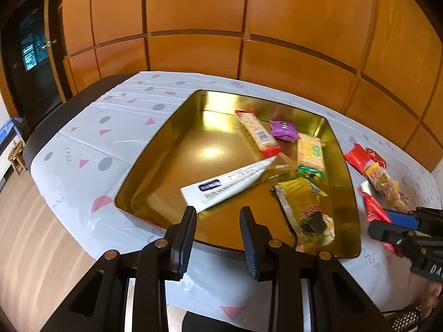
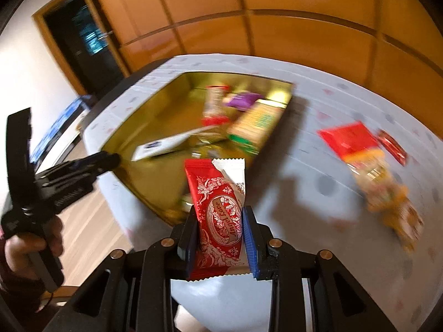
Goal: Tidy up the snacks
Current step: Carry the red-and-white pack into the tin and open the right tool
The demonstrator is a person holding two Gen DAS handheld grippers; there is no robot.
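Note:
My right gripper [image 2: 220, 215] is shut on a red-and-white snack packet [image 2: 218, 215], held upright above the cloth just right of the gold tin's near corner. The gold tin [image 1: 177, 149] holds a white packet [image 1: 229, 182], a cracker pack with red ends [image 1: 259, 134], a purple packet [image 1: 283, 129], a yellow-green cracker pack [image 1: 310, 152] and a yellow packet [image 1: 301, 202]. My left gripper [image 1: 218, 213] hovers over the tin's near edge, its jaws a little apart with nothing between them. In the left wrist view the right gripper [image 1: 387, 221] shows at the right edge with the red packet [image 1: 372, 207].
On the patterned tablecloth [image 1: 91, 138], right of the tin, lie a red packet [image 2: 346, 138], a small dark-red packet [image 2: 393, 144] and an orange snack bag [image 2: 387, 191]. Wooden wall panels stand behind the table. The cloth's near edge drops to a wooden floor [image 1: 33, 249].

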